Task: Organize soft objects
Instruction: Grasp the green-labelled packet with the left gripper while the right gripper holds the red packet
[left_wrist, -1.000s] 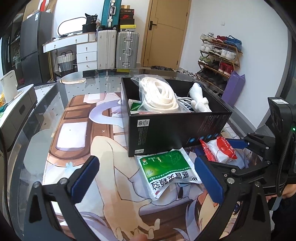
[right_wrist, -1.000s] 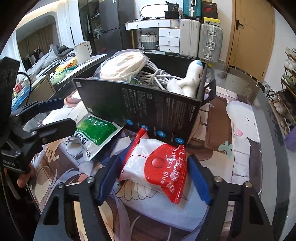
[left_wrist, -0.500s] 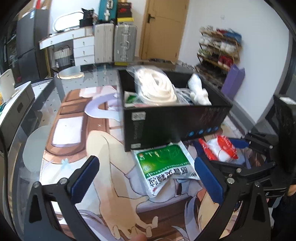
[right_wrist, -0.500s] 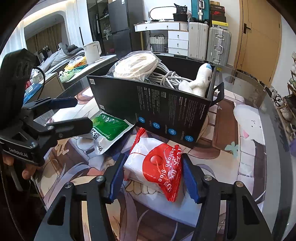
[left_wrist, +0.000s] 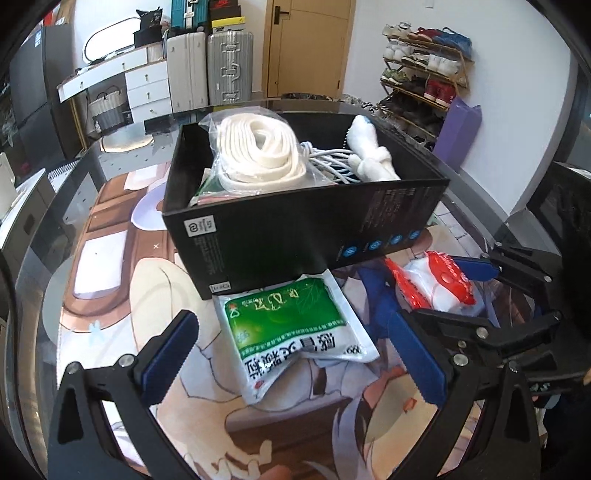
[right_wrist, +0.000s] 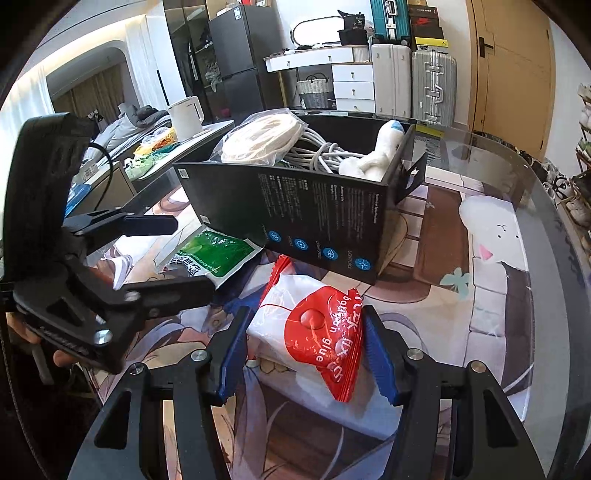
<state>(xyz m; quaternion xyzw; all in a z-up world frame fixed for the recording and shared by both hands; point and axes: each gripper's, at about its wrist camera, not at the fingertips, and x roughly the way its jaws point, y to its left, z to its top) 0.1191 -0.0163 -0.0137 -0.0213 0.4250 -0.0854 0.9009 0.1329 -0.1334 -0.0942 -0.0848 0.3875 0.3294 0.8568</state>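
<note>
Two packets lie on the surface just in front of the black box, one of them between my right fingers.

Left wrist view: my left hand-held gripper (left_wrist: 295, 354) is spread wide, its blue pads either side of the green and white packet (left_wrist: 291, 328), touching neither side; the packet's far edge meets the black box (left_wrist: 295, 236). Inside that box sit a bagged white strap roll (left_wrist: 258, 155), a cable bundle (left_wrist: 328, 162) and a white plush toy (left_wrist: 369, 155). Right of the packet, before the box's right corner, is the red and white pouch (left_wrist: 436, 284).
Right wrist view: my right hand-held gripper (right_wrist: 306, 354) is closed onto the red and white pouch (right_wrist: 310, 325), both pads pressing its sides, just before the black box (right_wrist: 295, 206). The left hand-held gripper (right_wrist: 162, 254) hovers over the green and white packet (right_wrist: 214, 254).
</note>
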